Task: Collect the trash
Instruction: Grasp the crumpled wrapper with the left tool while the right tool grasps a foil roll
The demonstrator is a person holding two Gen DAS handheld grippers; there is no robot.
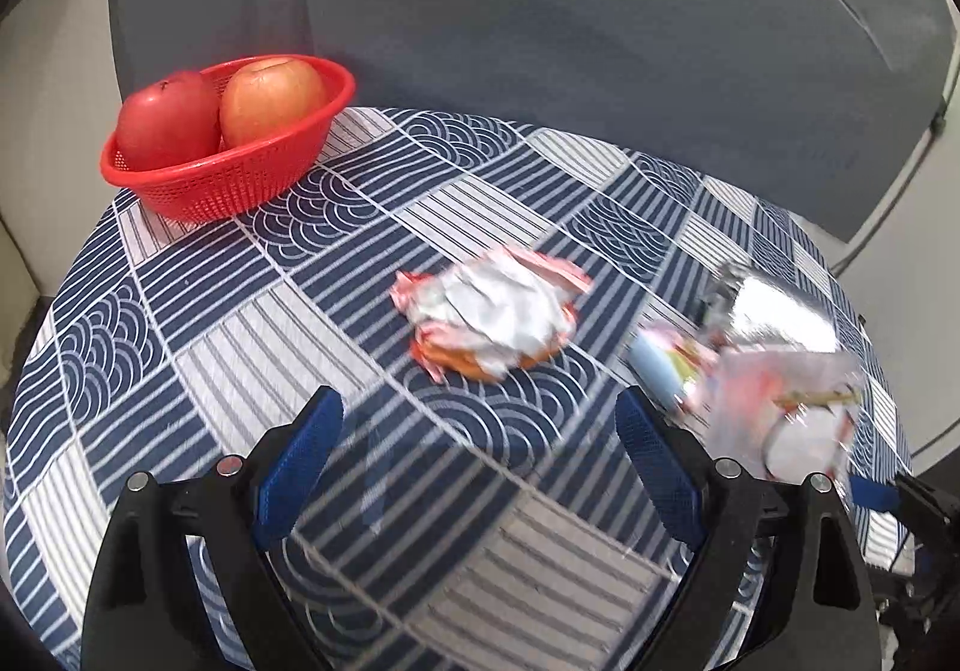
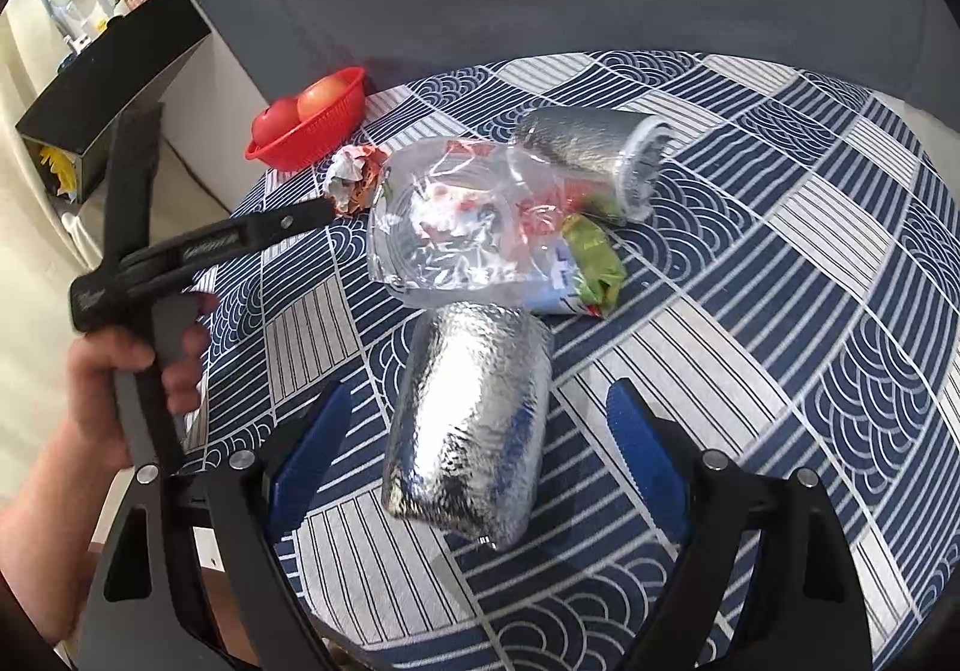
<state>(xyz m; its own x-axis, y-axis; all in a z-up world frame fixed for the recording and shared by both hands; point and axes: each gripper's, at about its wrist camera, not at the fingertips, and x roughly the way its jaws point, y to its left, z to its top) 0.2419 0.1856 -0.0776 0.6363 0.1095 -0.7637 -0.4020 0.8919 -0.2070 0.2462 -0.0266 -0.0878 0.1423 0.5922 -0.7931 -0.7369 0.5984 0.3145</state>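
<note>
Round desk [image 1: 198, 323] under a blue-and-white patterned cloth, grey sofa [image 1: 540, 11] behind. Red basket [image 1: 228, 173] with two apples at the far left edge. Toward the middle, trash in a loose cluster: a clear plastic bag [image 2: 444, 227] with a silver foil pouch [image 2: 474, 419] just in front and a foil-wrapped cup [image 2: 594, 155] lying behind, a green wrapper [image 2: 594, 263] beside the bag, a crumpled paper wrapper [image 1: 492, 311] lying apart to the left. Left gripper [image 1: 477, 467], jaws spread wide over bare cloth, short of the crumpled wrapper. Right gripper [image 2: 480, 455], jaws parted either side of the foil pouch, pads clear of it.
</note>
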